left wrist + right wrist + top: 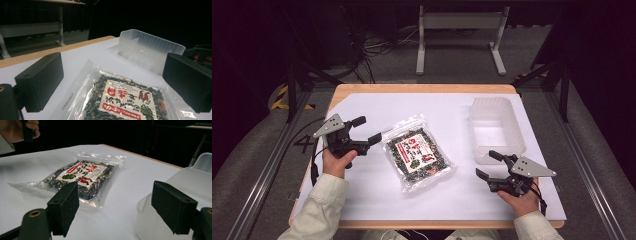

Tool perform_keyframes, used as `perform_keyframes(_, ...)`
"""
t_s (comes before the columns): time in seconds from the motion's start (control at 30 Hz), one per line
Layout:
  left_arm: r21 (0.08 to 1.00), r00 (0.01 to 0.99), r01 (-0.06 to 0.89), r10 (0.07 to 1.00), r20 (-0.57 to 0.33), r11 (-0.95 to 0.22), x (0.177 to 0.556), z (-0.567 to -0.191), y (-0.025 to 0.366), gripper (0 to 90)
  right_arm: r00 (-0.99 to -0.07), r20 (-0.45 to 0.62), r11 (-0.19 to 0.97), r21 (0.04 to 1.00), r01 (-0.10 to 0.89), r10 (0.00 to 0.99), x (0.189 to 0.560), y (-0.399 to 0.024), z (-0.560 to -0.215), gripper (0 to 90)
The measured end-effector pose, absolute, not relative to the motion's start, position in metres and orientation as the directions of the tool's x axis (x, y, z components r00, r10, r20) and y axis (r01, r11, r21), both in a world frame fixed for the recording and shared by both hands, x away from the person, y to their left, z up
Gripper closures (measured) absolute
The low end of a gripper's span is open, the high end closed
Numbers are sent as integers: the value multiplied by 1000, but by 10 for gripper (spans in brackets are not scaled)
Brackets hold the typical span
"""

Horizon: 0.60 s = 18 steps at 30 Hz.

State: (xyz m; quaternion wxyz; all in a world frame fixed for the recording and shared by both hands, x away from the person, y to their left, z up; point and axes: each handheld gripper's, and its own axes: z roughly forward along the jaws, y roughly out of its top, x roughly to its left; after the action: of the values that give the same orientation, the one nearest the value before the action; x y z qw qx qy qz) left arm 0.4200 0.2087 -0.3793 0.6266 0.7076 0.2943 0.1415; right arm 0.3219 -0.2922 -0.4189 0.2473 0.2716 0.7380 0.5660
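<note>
Viewing the high view, I note a white sheet (377, 200) covering a light wooden table (422, 88), with a clear plastic bag of dark dried greens bearing a white and red printed label (417, 152) lying flat near the centre of the sheet, its length running diagonally. A translucent rectangular plastic container (495, 129) stands open side up on the sheet, to the right of the bag and apart from it. The left gripper (365, 129) is held in the left hand (338, 161) just left of the bag; its jaws are spread wide, nothing sits between them, and the nearer jaw tip is close to the bag's left corner, though I cannot tell whether it touches. The right gripper (489, 164) is held in the right hand (522, 201) in front of the container's near end, its jaws likewise wide apart and empty, pointing left toward the bag. In the left gripper view, the bag (125, 100) lies between and beyond the two black jaws, with the container (147, 51) farther off on the sheet. In the right gripper view, the bag (82, 178) lies ahead beyond the left jaw, the container (162, 220) sits close under the right jaw, and the left hand (17, 130) appears at the upper left corner.
</note>
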Motion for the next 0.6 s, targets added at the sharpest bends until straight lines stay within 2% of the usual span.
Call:
perform_keyframes(0.43,963,755,266,627,-189,-30,437,-387,208,32,-737,-64,223,967,119,673,322,-290,-421,229)
perform_keyframes(0.6,951,723,308,658,-211,-34,448,-398,207,49,-732,-64,224,967,122,678,320,-292,-421,230)
